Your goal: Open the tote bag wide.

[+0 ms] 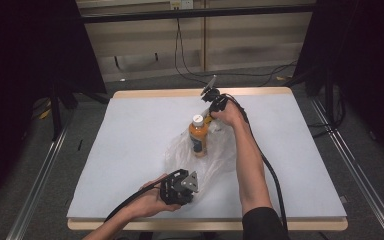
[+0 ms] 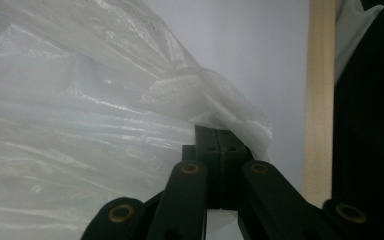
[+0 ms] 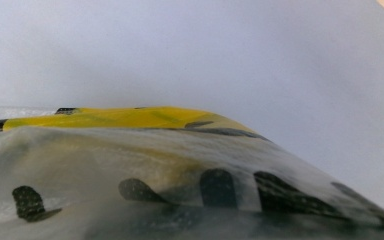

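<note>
No readable text anywhere. Label on the orange bottle too small and blurred from the high view; black marks on the yellow packet, seen thru film in the right gripper view, can't be made out.

The left hand-held gripper sits near the front edge, held low in the left hand, with its jaws pressed tight together. The right arm stretches far forward, and the right hand-held gripper is at the far side, jaws closed.
</note>
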